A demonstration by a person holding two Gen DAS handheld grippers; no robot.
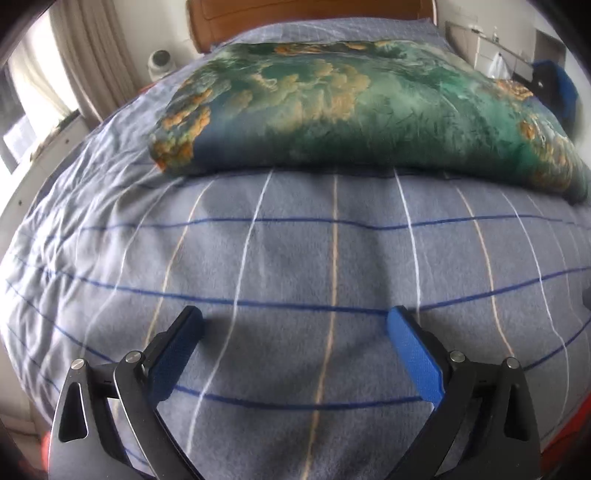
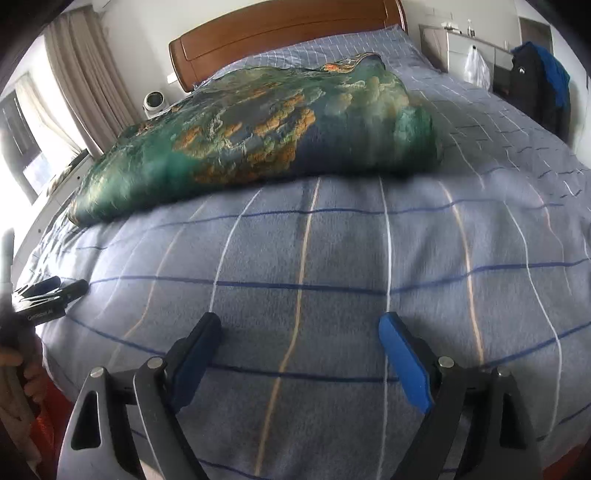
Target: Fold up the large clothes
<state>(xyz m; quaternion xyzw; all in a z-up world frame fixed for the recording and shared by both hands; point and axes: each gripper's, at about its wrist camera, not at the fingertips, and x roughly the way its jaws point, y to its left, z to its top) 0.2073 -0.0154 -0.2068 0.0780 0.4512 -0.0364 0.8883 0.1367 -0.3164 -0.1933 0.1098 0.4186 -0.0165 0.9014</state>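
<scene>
A bed filled both wrist views, spread with a grey checked cover (image 1: 295,258) crossed by blue, white and tan lines. Nearest the lens, at the bottom of the left wrist view, the left gripper (image 1: 295,325) had its fingers spread wide over bare checked cloth, with nothing between them; at the bottom of the right wrist view the right gripper (image 2: 299,325) stood equally splayed and empty. The left gripper also showed small at the left edge of the right wrist view, with part of the person's hand (image 2: 14,365) below it. Further up, across the middle of both frames, lay the green and orange patterned blanket (image 1: 351,110), already bulked into a thick folded slab on top of the cover, its near edge well beyond both sets of fingertips. The step in hand looked like a reach toward that near edge, or a pause between folds; which one the frames did not settle. The next move would probably call for both grippers to go forward to the blanket's near corners and pinch the layers together. Behind it, at the top, rose a wooden headboard (image 2: 288,33), with curtains (image 2: 81,74) at upper left. Motion blur softened the blanket's near edge, so its layers could not be counted, and its right end ran out of the left wrist frame.
</scene>
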